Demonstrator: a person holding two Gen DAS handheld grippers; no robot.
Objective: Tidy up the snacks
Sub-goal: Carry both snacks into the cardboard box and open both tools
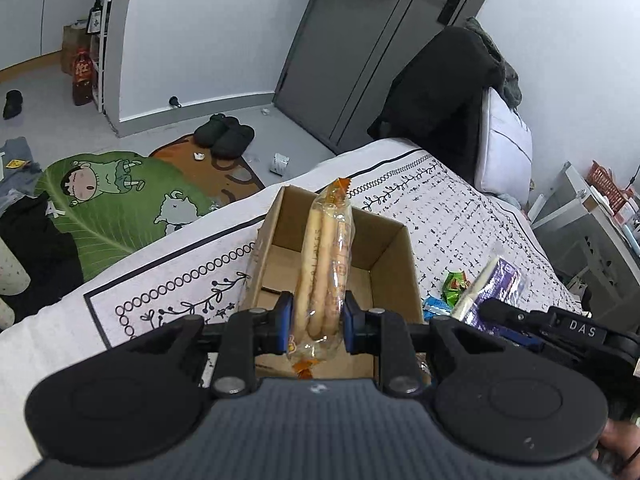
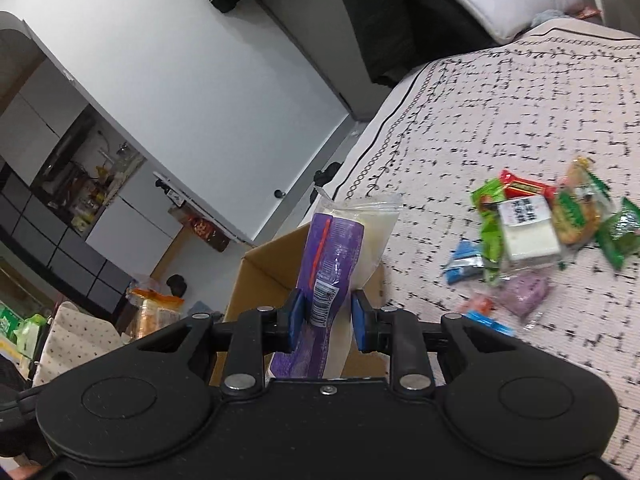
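Carrying step: the left gripper [image 1: 317,322] pinches a breadstick packet [image 1: 326,264] above the open cardboard box [image 1: 394,248] on the bed; the right gripper [image 2: 326,320] pinches a purple packet [image 2: 328,268] beside the box. Next: spread each claw over the box interior.

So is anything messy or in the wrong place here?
Yes. A heap of snack packets lies jumbled on the bedspread, outside the cardboard box. Crumpled litter sits on the floor near the slippers.
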